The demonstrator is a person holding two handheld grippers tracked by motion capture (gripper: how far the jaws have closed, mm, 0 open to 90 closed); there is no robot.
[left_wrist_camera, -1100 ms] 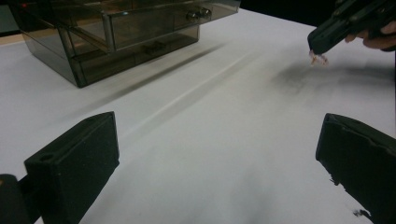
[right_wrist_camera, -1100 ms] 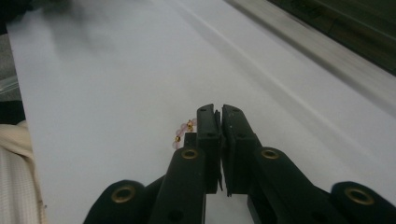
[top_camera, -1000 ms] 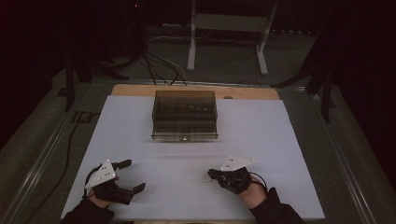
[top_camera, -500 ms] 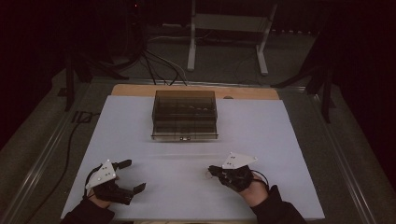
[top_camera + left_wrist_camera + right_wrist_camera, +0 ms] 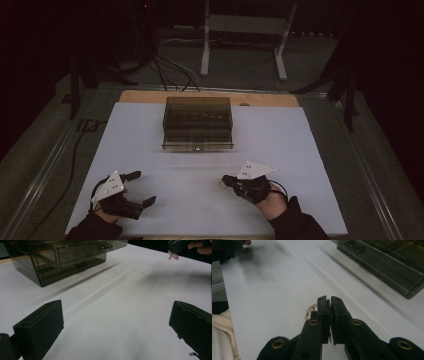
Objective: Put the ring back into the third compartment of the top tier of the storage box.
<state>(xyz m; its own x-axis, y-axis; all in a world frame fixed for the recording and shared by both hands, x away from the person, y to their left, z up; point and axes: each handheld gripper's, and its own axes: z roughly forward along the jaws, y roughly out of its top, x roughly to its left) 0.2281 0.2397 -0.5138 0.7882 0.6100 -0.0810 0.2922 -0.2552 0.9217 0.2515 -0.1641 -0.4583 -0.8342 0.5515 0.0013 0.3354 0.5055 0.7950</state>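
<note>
right claw (image 5: 329, 302): clamped on pink-and-gold bead string (image 5: 310, 310) | left claw (image 5: 138, 189): jaws apart, empty | both over white tabletop (image 5: 300, 145) | smoky clear plastic drawer box (image 5: 198, 123): well apart

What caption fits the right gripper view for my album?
Hand-held gripper pinching pink beads above the white table, smoky box nearby.

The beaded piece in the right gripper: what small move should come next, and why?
Probably carry it toward the smoky drawer box. The right gripper is shut on the beaded piece, the box's drawers look closed, and the left gripper is open and free to pull one.
</note>
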